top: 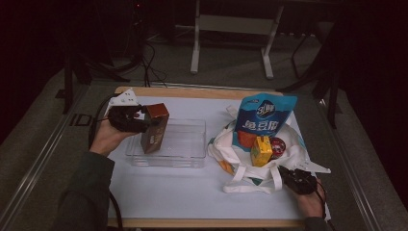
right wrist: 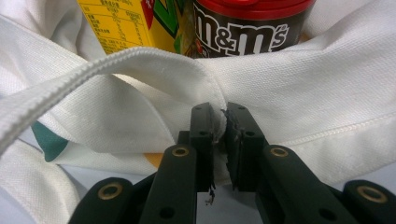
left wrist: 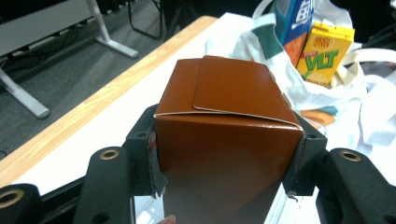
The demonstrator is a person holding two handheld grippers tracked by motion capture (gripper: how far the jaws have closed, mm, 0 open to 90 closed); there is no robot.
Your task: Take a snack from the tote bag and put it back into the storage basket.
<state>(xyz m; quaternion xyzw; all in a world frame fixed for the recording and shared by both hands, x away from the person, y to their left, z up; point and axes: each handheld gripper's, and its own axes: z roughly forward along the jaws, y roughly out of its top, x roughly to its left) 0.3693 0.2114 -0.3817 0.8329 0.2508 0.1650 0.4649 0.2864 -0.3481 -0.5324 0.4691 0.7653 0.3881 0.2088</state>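
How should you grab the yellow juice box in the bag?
Judging by its pose, take the yellow juice box by its top end, coming from above: it stands upright with its top poking out of the white bag, while cloth and the M&M's tub crowd its lower sides.

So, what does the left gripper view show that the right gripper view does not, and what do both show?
Left gripper view alone: the brown carton clamped between the left gripper, the table's wooden edge and the blue snack pouch.
Right gripper view alone: the right gripper pinching the bag's rim, and the M&M's tub.
Both: the white cloth bag and the yellow drink carton.
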